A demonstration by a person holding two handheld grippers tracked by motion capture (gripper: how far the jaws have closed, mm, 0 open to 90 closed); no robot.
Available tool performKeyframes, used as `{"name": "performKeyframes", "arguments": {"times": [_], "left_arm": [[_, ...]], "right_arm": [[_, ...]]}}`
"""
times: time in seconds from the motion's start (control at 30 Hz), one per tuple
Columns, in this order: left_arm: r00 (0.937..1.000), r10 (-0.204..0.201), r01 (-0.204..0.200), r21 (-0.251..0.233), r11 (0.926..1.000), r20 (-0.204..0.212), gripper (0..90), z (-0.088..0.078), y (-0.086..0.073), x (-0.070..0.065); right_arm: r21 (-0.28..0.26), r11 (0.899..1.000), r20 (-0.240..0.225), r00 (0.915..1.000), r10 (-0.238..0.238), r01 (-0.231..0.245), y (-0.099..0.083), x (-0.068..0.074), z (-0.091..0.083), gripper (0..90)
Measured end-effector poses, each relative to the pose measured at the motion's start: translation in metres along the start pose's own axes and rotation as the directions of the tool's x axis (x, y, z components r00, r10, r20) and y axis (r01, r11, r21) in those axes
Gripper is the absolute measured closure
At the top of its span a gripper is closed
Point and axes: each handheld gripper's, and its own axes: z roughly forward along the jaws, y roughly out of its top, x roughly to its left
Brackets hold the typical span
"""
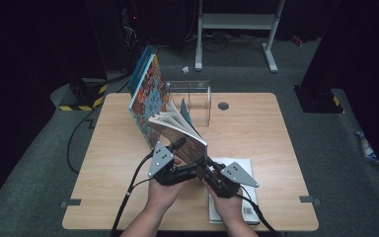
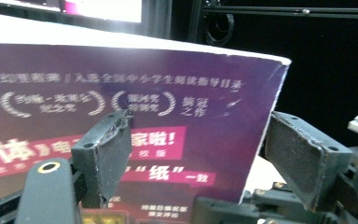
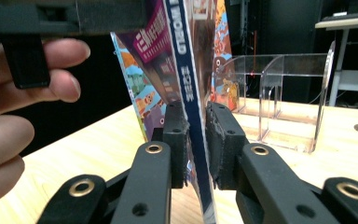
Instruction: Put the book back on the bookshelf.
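While the right claw (image 3: 196, 140) pinches its spine, the book (image 3: 182, 70) stands upright

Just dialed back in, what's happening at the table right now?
A person is handling a paperback book in mid-air above the wooden table. The right gripper is clamped on its spine. The left gripper has its jaws apart around the purple cover, not pressing on it. A big picture book leans by the clear acrylic holder, and a white book lies flat.

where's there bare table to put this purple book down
Free: the right half of the light wooden table, right of the clear acrylic organiser, and the left front strip. Crowded: centre-left, around the upright colourful picture book, and front centre, where a white book lies.
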Motion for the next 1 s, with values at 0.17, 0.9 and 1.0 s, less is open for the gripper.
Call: {"name": "performKeyframes", "arguments": {"times": [0.17,0.9,1.0], "left_arm": [[0.9999,0.007,-0.007,0.000,1.0000,0.013,21.8,0.000,0.001,-0.003],[0.9979,0.039,-0.037,0.045,0.9983,-0.052,17.8,0.006,0.001,-0.010],[0.9973,0.039,-0.036,0.051,0.9981,-0.062,19.9,0.006,0.001,-0.009]], "right_arm": [[0.008,1.000,-0.004,1.0000,0.004,-0.004,-0.002,0.001,0.000,78.3],[0.042,0.999,-0.041,0.9992,0.004,-0.003,-0.005,0.009,0.003,73.4],[0.046,0.999,-0.042,0.9991,0.009,-0.007,-0.005,0.009,0.003,73.0]]}}
